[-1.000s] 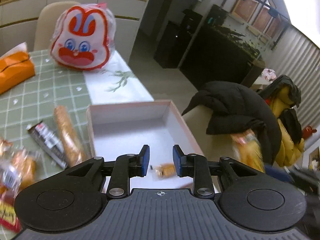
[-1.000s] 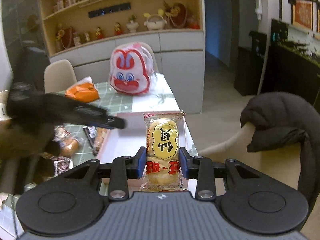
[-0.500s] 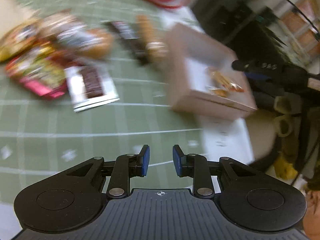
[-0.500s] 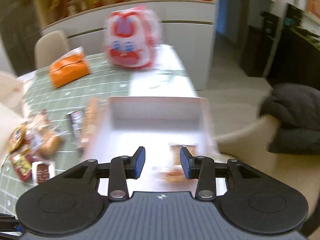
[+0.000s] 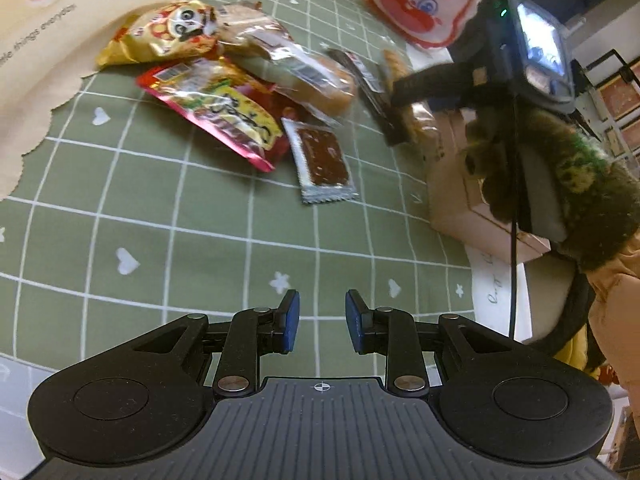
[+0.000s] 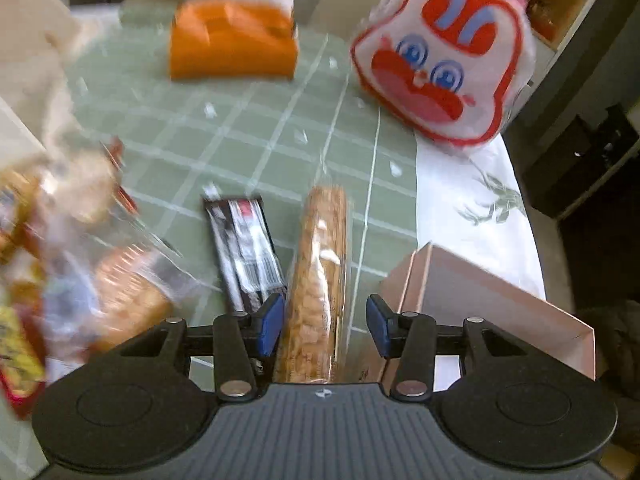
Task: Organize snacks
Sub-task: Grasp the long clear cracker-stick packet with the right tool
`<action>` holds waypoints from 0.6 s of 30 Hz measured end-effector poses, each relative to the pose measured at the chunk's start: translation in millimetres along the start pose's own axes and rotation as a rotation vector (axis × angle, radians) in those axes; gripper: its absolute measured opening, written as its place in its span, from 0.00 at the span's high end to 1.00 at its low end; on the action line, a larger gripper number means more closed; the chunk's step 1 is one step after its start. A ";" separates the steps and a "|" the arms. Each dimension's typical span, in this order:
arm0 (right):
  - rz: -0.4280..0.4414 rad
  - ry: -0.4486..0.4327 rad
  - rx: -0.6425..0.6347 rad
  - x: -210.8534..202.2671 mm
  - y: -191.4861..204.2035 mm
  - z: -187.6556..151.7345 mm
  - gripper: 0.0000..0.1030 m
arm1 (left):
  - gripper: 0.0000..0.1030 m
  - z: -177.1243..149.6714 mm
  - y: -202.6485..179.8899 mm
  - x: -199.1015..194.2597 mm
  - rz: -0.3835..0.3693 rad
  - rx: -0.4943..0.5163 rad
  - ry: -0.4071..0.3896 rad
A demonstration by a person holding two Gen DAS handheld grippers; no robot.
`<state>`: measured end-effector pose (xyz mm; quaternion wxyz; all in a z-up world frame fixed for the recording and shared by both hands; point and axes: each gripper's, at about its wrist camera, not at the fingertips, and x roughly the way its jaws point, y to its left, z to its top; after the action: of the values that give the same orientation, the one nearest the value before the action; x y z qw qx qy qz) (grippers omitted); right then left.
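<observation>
Your bench (image 5: 168, 216) wears a green cloth with a white grid and small white hearts and flowers; a white runner with a leaf print lies along its far edge in the right wrist view. At the left edge of the left wrist view sits a pale paper bag (image 5: 48, 32) with torn edges — you can read "things everyday" on it, the rest is cut off. The pink cardboard box (image 6: 492, 300) stands at the bench edge, just right of your right tongs (image 6: 325, 322). Beyond it a white-and-red rabbit-face bag (image 6: 444, 60) stands upright, and an orange pack (image 6: 232, 44) lies further left.

The snacks lie in a loose heap: a gold panda bag (image 5: 164, 32), a red-and-yellow packet (image 5: 224, 108) with script too blurred to read, a clear-wrapped bun (image 5: 304, 76), and a silver-edged chocolate wafer (image 5: 320, 160) nearest your left tongs (image 5: 318, 320). Those tongs stand apart with nothing between them, hovering over bare cloth, well short of the heap.

Your right tongs have just been opening and stand apart. The long clear-wrapped biscuit stick (image 6: 320, 272) lies on the cloth between their pads, closer to the left pad — neither pad visibly presses on it. A black-and-white bar (image 6: 246, 248) lies just beside it on the left; its label is too blurred to read.
</observation>
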<state>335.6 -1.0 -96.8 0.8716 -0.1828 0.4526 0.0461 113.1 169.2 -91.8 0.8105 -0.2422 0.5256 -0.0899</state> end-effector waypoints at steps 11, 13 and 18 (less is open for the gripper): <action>0.249 0.030 0.009 -54.3 14.2 -63.2 0.70 | 0.72 7.3 4.3 17.4 0.000 -0.034 0.034; 0.300 0.048 0.033 -69.9 14.3 -86.0 0.70 | 0.72 6.7 3.0 18.4 0.005 -0.049 0.015; 0.338 0.083 0.022 -99.9 6.4 -139.3 0.70 | 0.72 -10.0 -2.6 20.8 0.001 -0.144 -0.080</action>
<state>167.9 -36.7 -91.0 0.8340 -0.0964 0.5128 0.1794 113.4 155.6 -110.7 0.8115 -0.3028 0.4980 -0.0417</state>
